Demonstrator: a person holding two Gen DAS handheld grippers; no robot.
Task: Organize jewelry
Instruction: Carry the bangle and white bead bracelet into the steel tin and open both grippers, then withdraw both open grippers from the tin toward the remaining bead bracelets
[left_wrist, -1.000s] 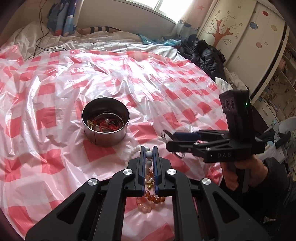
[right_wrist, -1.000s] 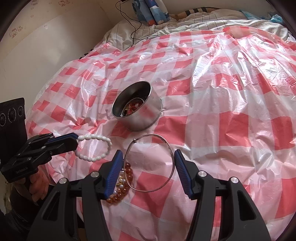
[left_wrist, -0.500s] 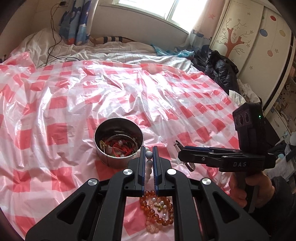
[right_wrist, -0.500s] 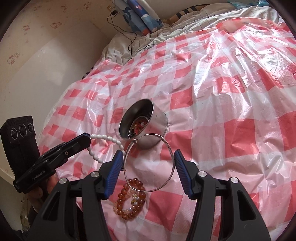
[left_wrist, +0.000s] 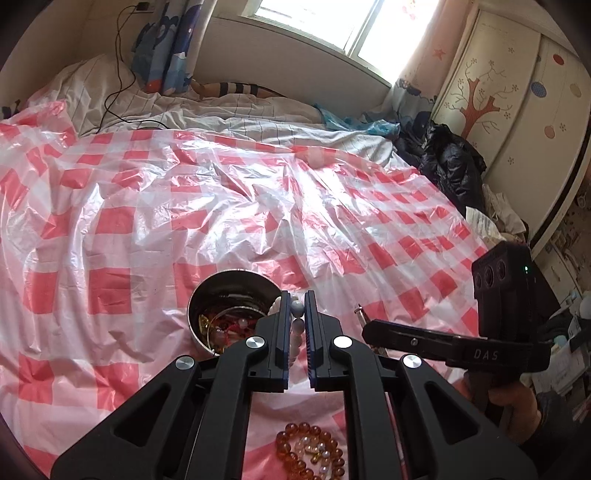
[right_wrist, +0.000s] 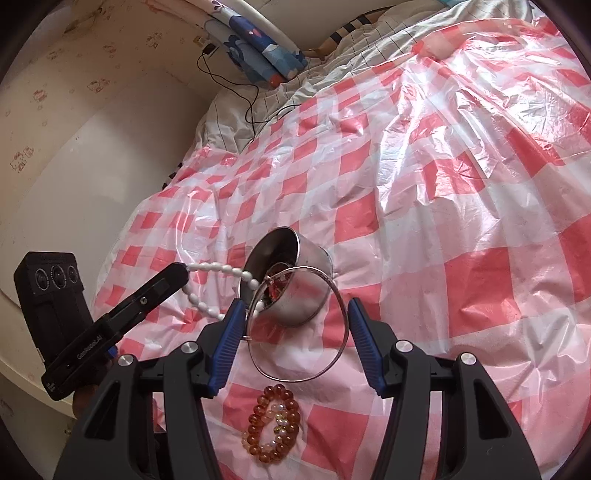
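My left gripper (left_wrist: 296, 310) is shut on a white bead bracelet (left_wrist: 296, 308), held in the air just right of a round metal tin (left_wrist: 207, 295) that holds red and gold jewelry. In the right wrist view the bracelet (right_wrist: 221, 271) hangs from the left gripper (right_wrist: 177, 271) beside the tin (right_wrist: 310, 258). My right gripper (right_wrist: 295, 317) holds a thin silver bangle (right_wrist: 341, 295) across its wide-set blue pads, in front of the tin. An amber bead bracelet (right_wrist: 275, 428) with small pearl beads lies on the sheet below; it also shows in the left wrist view (left_wrist: 310, 454).
A crinkled red-and-white checked plastic sheet (left_wrist: 258, 206) covers the bed. Rumpled bedding and a black cable (left_wrist: 118, 74) lie at the far end. Dark clothes (left_wrist: 447, 162) and a painted wardrobe (left_wrist: 517, 92) stand to the right; a wall (right_wrist: 74, 147) is on the left.
Both grippers rose and moved toward the tin with their jewelry. The white bracelet now hangs by the tin's rim, and the bangle overlaps the tin in the right wrist view.
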